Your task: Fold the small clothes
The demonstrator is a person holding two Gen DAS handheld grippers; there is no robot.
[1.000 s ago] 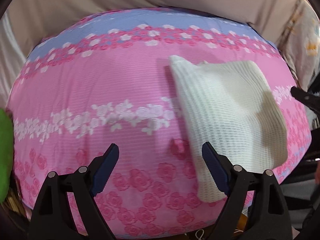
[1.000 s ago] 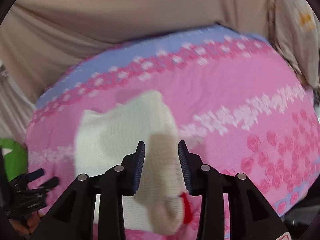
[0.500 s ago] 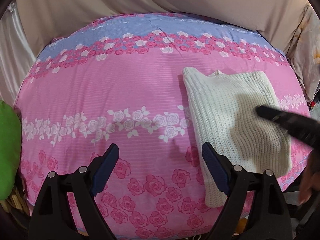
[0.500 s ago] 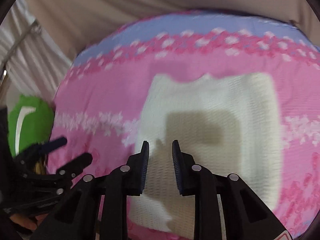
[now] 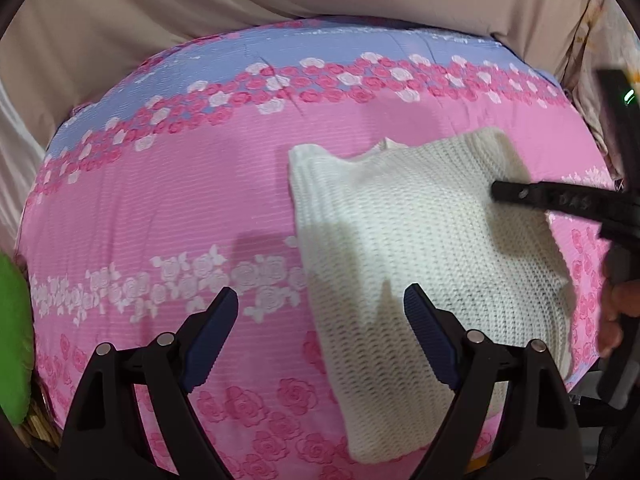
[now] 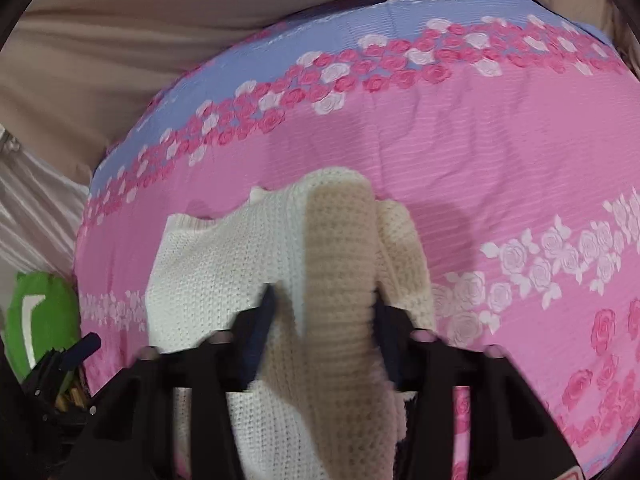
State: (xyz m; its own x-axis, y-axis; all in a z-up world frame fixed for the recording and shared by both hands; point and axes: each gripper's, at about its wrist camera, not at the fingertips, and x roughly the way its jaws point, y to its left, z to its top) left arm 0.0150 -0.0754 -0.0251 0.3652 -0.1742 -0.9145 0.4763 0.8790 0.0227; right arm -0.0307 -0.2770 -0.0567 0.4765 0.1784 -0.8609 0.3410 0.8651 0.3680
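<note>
Right tongs (image 6: 322, 312) closing, a raised ridge of the white knit garment (image 6: 224, 280) bunched between the two fingers; cloth fills the gap and the pads look to be pressing on it from both sides. Fingers blurred in the right wrist view. Same tongs show in the left wrist view (image 5: 496, 192) as a dark arm reaching in from the right edge, tip over the garment's right part, a person's hand (image 5: 616, 312) behind it at the frame edge.

Left tongs (image 5: 320, 332) spread wide, nothing between the blue pads. Right-side pad sits in front of the garment's near left edge; left-side pad over bare bedspread. Contact with the cloth cannot be told.

Garment (image 5: 420, 240): cream-white waffle knit, lying on the bedspread toward its right side, roughly rectangular, neckline notch at the far edge. Near end reaches the front edge of the bedspread.

Bedspread (image 5: 160, 208): pink with rose bands, white roses across the middle, a lilac strip along the far side. Beige cloth (image 5: 200, 20) draped behind it.

Green object (image 6: 40, 312) at the left edge beside the bedspread, partly out of frame; left tongs visible just below it in the right wrist view (image 6: 80, 350).
</note>
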